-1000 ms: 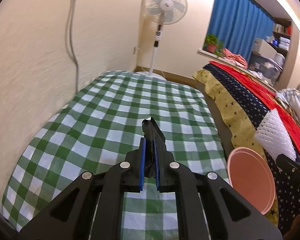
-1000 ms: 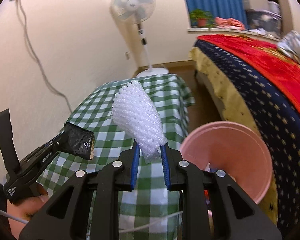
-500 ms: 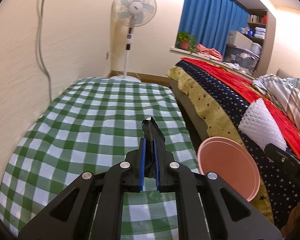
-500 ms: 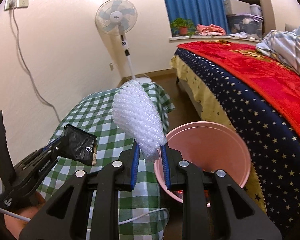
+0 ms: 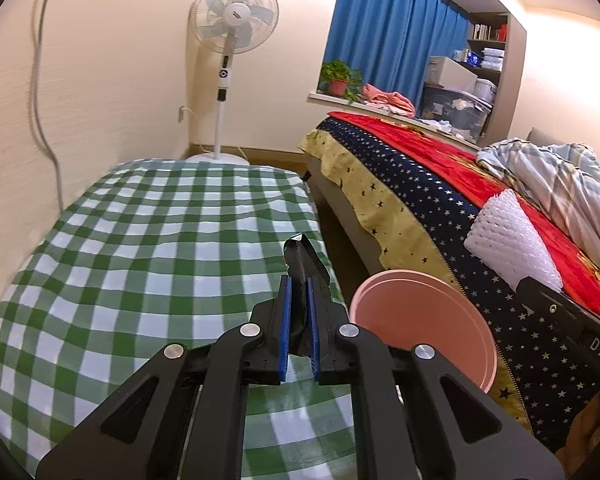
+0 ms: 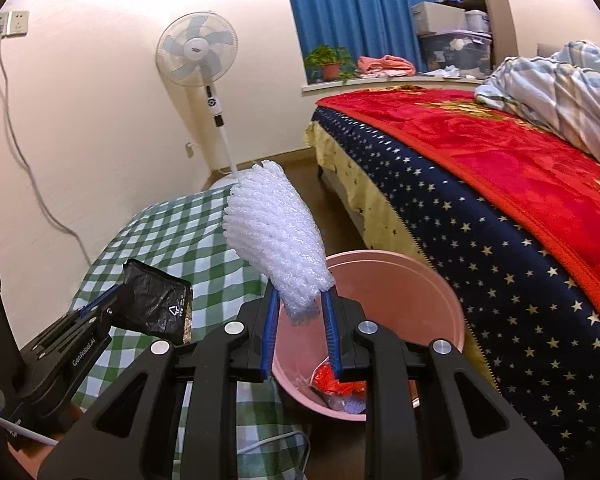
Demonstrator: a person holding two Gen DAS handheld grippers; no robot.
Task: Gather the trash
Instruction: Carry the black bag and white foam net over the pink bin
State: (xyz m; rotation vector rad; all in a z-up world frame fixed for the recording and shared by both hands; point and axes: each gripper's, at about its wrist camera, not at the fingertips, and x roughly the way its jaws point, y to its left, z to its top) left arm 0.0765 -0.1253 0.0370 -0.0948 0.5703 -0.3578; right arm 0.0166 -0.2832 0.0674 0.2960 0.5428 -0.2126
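Left gripper (image 5: pixel 299 298) clamped on black wrapper (image 5: pixel 304 268), frame ctr, over green-check tablecloth (image 5: pixel 140 248). Right gripper (image 6: pixel 300 312) clamped on white foam net (image 6: pixel 272 236), above pink bin (image 6: pixel 428 280) w/ red trash inside. Fan (image 5: pixel 235 24) upper ctr by wall; bed (image 5: pixel 420 184) right; blue curtain (image 5: pixel 388 40) top.

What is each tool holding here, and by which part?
Left tool: black wrapper, pinched at one end. Right tool: white foam net, gripped by its narrow lower end.
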